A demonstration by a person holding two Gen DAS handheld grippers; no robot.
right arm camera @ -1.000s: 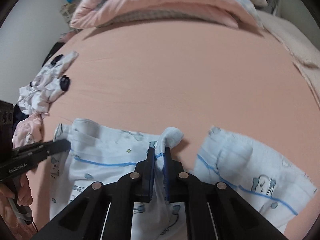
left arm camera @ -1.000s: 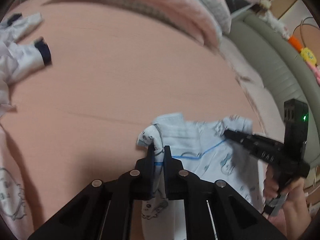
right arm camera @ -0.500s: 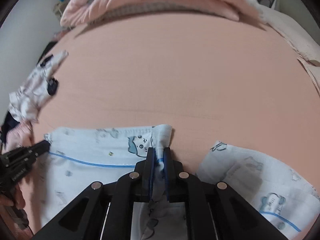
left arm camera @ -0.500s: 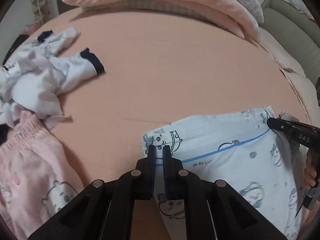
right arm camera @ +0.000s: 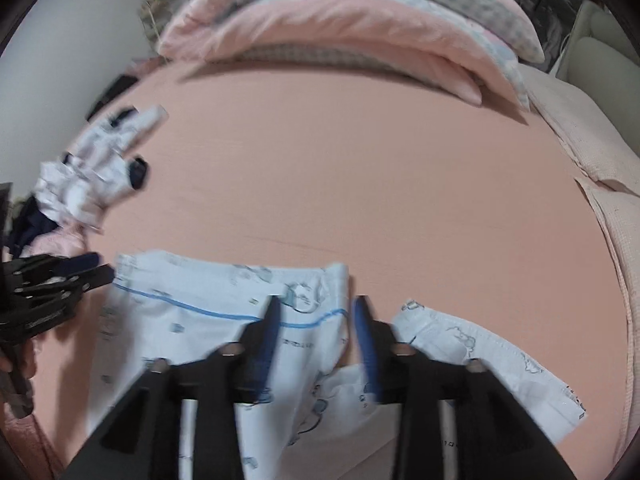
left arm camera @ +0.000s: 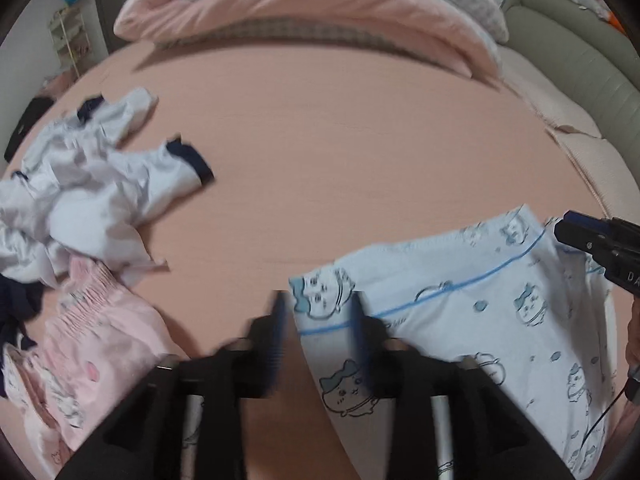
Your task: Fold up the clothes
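A light blue garment with cartoon prints and a blue stripe lies spread flat on the pink bed sheet. My left gripper is open, its jaws standing either side of the garment's left corner. My right gripper is open over the garment's right corner. The right gripper also shows in the left wrist view, and the left gripper in the right wrist view. Another part of the blue garment lies lower right.
A crumpled white garment with navy cuffs and a pink garment lie at the left. Folded pink quilts are piled at the bed's far end. A grey-green sofa stands at the right.
Both grippers have opened and let go of the blue garment's corners. The garment has been pulled out and laid flat on the sheet.
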